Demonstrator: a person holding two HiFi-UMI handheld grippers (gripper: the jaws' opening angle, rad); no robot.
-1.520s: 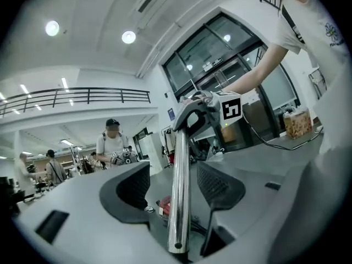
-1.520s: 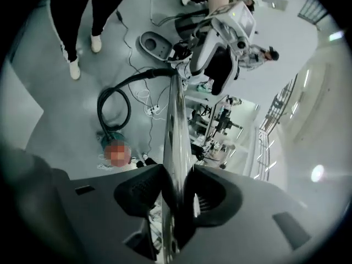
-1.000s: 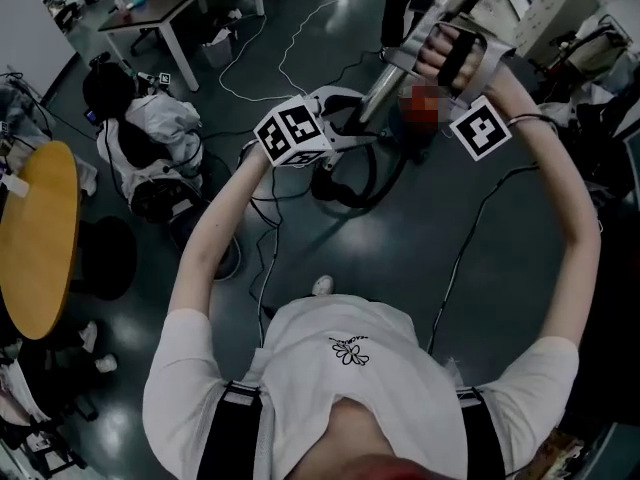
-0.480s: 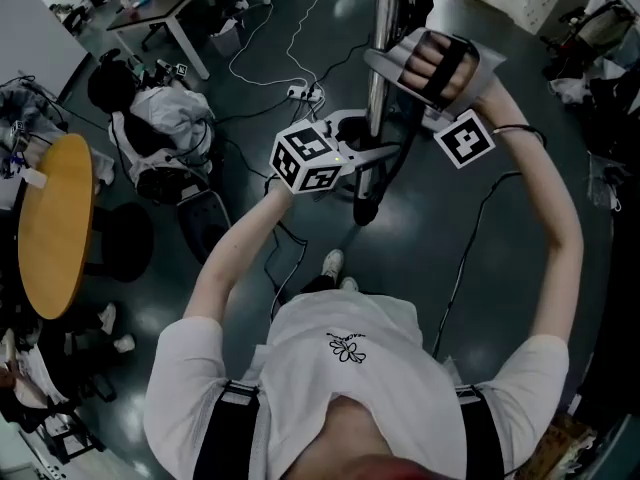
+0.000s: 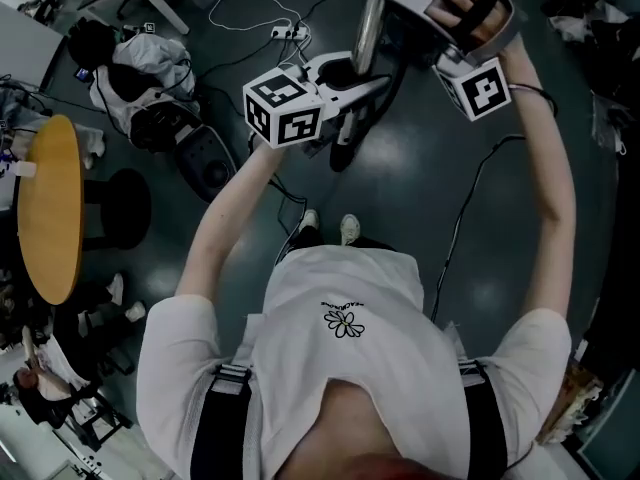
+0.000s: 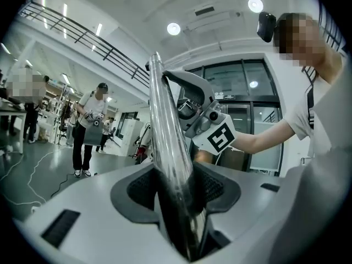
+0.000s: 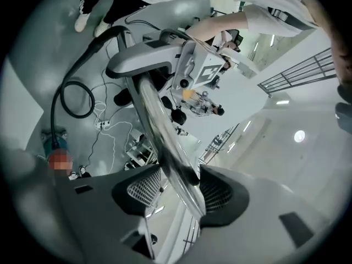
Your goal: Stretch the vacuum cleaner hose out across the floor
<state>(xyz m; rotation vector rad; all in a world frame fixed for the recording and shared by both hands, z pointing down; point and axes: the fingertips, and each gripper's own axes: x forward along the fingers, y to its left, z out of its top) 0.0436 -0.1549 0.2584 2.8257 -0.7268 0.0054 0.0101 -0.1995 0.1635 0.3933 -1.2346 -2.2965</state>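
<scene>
The left gripper (image 6: 176, 188), its jaws just closing, and the right gripper (image 7: 176, 188) clamped the metal tube (image 6: 165, 136) mid-carry; the next move probably called for dragging the hose (image 7: 91, 45) beyond the jaws straight.

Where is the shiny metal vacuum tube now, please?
Head view, top centre: the tube is held by the right gripper and the left gripper, whose jaws have just been closing.

A lab-like open workroom is showing; cables (image 5: 462, 218) are trailing across the grey floor (image 5: 420, 168); a railed gallery (image 6: 82, 37) is running overhead.
</scene>
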